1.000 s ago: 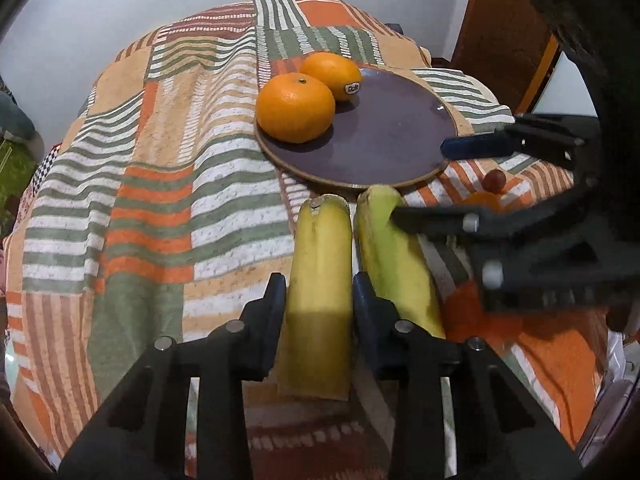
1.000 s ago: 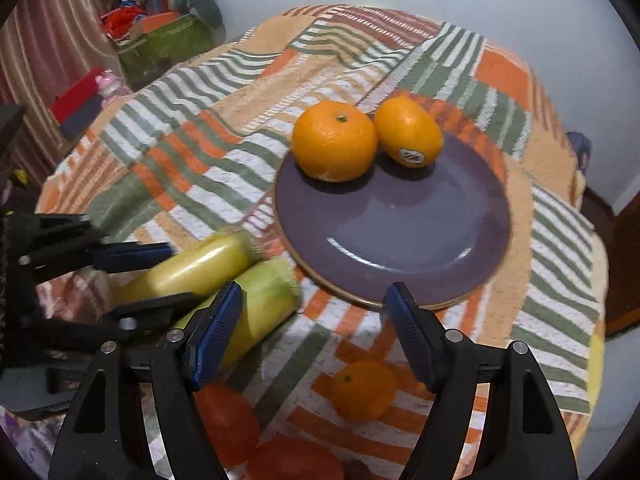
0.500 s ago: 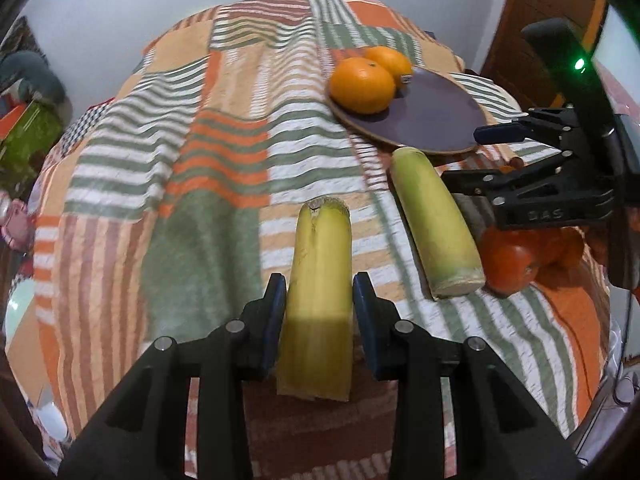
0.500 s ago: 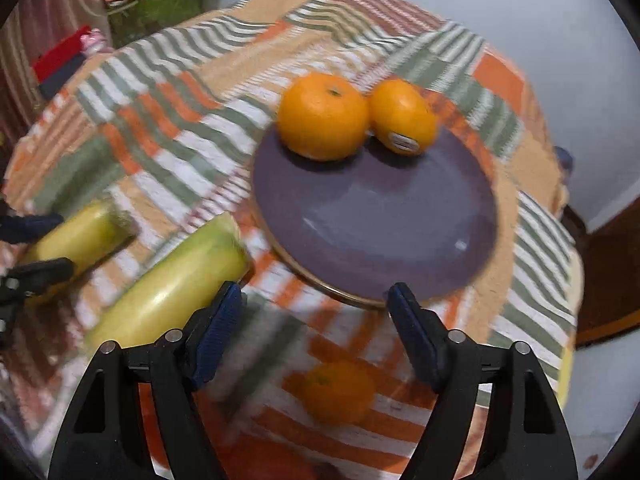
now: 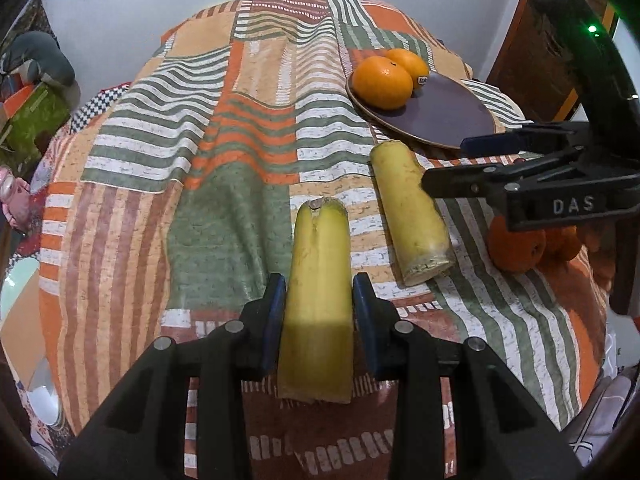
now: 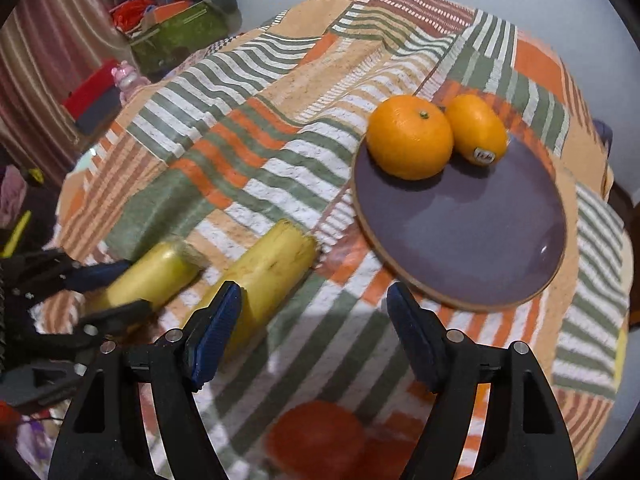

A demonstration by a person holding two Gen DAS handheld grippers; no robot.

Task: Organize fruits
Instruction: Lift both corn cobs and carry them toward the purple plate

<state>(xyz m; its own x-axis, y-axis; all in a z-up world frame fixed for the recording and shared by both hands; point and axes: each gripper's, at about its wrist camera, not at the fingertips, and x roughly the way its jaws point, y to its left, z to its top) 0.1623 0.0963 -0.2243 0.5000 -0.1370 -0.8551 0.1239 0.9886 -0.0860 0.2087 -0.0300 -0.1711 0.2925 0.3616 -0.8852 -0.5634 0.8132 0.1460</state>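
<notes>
My left gripper is shut on a yellow banana piece, held over the striped cloth; it also shows in the right wrist view. A second banana piece lies on the cloth to its right, also in the right wrist view. A purple plate at the back right holds two oranges; the plate and oranges show in the right wrist view. My right gripper is open and empty, above the cloth between the second banana piece and the plate.
Several orange-red fruits lie on the cloth below my right gripper, also in the right wrist view. The table's edge drops off at the left, with boxes and clutter on the floor. A wooden door stands at the back right.
My left gripper has drawn back and left with its banana piece, away from the plate and the second piece. My right gripper has shifted a little left.
</notes>
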